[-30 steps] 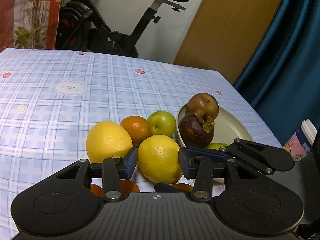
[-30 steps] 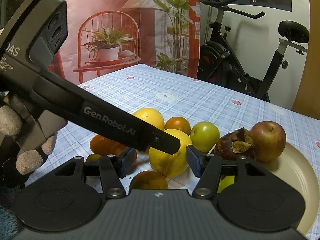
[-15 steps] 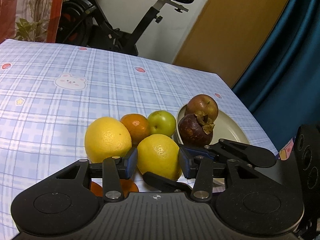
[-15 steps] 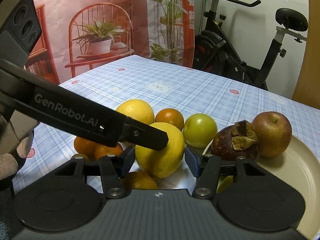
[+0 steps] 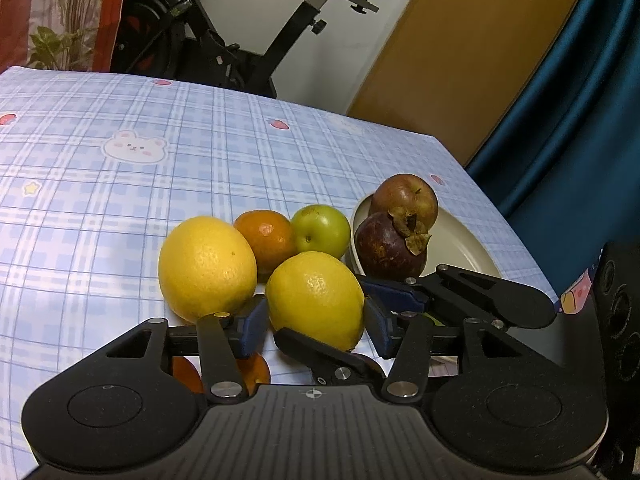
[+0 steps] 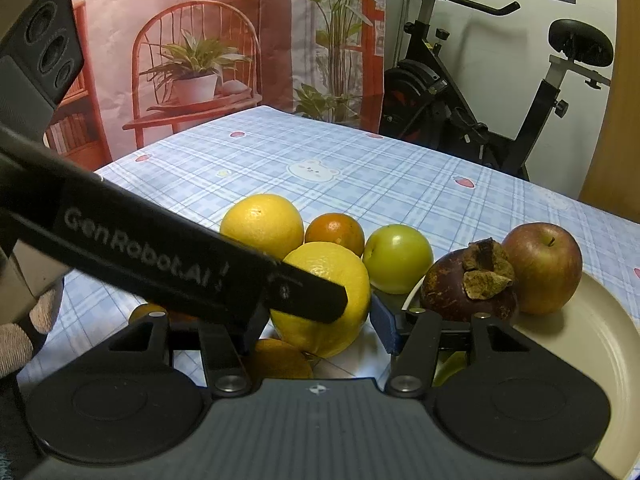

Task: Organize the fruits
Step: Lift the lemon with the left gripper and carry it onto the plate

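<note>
A table (image 5: 120, 184) under a blue checked cloth fills both views, and at its near right edge sits a cream plate (image 6: 600, 340) holding a red apple (image 6: 544, 266) and, touching it on the near left, a dark purple fruit (image 6: 464, 288) with a dry brown cap. Left of the plate lies a loose cluster on the cloth: a big yellow citrus (image 5: 206, 266) at far left, a small orange (image 5: 266, 236) and a green apple (image 5: 320, 230) behind, and nearest, a lemon (image 5: 316, 300). The lemon sits between the jaws of both tools at once. The left gripper (image 5: 314, 326) has just been opening, with the lemon between its jaws; slim gaps show at either blue pad, so it seems to have let go. The right gripper (image 6: 320, 326) straddles the same lemon, but its left pad is hidden behind the other tool's finger, so a firm hold cannot be confirmed. The lemon is probably firm, fairly heavy for its size, with a waxy, pebbled rind that could roll or slide under a skewed pinch; the best hold is likely across its widest middle, pads square to the rind.
</note>
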A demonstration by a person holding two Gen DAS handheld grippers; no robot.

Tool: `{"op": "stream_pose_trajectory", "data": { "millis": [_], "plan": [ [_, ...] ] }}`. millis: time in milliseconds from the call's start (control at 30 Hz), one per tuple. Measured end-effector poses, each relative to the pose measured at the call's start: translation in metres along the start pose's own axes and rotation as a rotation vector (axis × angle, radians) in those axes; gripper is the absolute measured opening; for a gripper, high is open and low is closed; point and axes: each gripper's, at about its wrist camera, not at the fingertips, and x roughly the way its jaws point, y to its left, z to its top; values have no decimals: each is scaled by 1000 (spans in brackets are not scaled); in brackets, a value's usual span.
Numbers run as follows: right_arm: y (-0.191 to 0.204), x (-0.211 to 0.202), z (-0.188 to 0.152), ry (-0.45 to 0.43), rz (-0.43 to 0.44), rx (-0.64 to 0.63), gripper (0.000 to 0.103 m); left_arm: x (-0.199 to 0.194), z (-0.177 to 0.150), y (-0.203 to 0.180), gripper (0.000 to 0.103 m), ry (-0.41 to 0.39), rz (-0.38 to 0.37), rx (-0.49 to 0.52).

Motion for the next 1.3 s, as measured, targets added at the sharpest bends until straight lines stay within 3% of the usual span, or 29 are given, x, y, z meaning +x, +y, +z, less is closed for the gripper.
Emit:
{"op": "stream_pose_trajectory", "data": {
  "millis": [267, 533, 933, 1300],
  "plan": [
    [-1, -13, -1, -45, -5, 21, 57, -15, 2, -16, 54, -44, -11, 39],
    [-17, -51, 2, -167, -36, 74, 57, -26, 17, -67, 54, -108, 3, 190],
    [-78, -82, -11, -237, -130, 240, 57, 29, 39, -119, 54, -55, -18, 279],
    [-134, -70, -27, -237, -201, 375, 57, 97, 57, -146, 54, 17, -2, 319]
  ]
}}
